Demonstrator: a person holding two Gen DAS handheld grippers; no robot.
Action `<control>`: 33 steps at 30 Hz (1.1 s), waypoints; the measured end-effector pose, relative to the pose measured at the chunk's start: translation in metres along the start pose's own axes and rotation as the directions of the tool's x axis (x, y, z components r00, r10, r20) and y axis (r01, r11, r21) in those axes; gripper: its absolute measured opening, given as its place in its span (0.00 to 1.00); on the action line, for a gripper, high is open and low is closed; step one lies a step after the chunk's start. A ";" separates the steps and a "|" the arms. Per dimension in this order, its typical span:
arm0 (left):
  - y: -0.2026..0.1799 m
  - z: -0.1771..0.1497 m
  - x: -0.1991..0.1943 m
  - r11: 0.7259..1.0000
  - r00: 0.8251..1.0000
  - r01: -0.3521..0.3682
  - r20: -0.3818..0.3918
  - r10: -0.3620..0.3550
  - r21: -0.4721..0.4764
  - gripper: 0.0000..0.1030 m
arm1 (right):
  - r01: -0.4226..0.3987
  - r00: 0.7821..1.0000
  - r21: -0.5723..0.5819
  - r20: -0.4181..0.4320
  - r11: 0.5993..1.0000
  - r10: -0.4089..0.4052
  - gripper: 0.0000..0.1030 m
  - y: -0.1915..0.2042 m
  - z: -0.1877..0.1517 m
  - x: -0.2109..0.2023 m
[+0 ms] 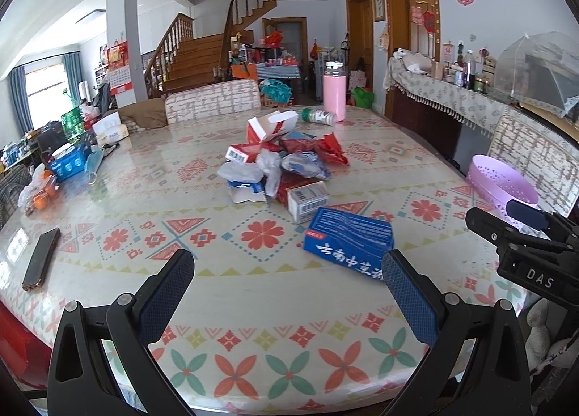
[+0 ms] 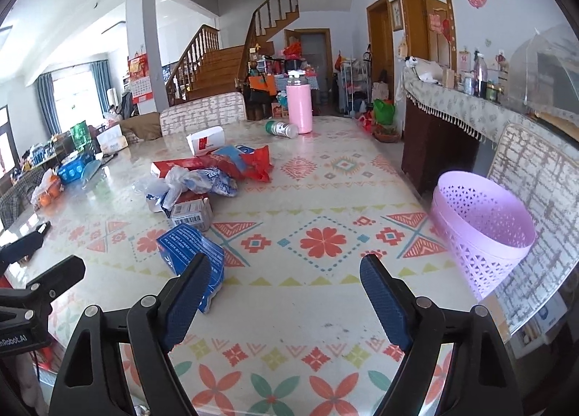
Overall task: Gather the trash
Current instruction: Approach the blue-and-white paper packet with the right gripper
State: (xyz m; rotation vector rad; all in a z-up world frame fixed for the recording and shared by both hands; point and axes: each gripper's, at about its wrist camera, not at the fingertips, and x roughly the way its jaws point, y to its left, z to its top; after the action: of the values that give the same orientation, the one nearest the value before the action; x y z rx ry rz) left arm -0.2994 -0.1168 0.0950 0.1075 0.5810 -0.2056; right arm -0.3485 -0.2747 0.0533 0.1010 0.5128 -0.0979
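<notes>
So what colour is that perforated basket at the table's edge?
The basket is light purple, with a lattice of small cut-out holes. It shows best in the right wrist view.

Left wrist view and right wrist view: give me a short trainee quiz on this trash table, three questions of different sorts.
1. True or false: the pink flask lies on its side.
2. Which piece of trash lies nearest the grippers? A) blue box B) red wrapper
3. Fill in: the purple basket stands at the table's ____ edge as seen in the right wrist view.

Key: 1 false; 2 A; 3 right.
</notes>
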 end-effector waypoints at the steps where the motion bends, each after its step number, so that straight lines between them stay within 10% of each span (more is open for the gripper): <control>1: -0.001 0.000 0.000 1.000 1.000 0.008 0.001 -0.008 -0.001 1.00 | 0.004 1.000 0.005 -0.001 1.000 -0.004 0.85 -0.002 -0.001 0.000; 16: -0.012 0.014 0.022 0.990 0.989 0.133 -0.055 -0.136 -0.047 0.86 | 0.022 0.998 0.087 -0.059 0.996 -0.017 0.86 -0.036 -0.004 0.017; 33: 0.007 0.030 0.070 0.994 0.988 0.078 -0.131 -0.087 -0.076 0.86 | -0.081 0.985 0.015 -0.155 0.997 0.082 0.90 -0.018 0.000 0.071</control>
State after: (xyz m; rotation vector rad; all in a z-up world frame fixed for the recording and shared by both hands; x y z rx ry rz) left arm -0.2249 -0.1264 0.0809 0.0285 0.7264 -0.2592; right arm -0.2892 -0.2975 0.0174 0.1390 0.6630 -0.0122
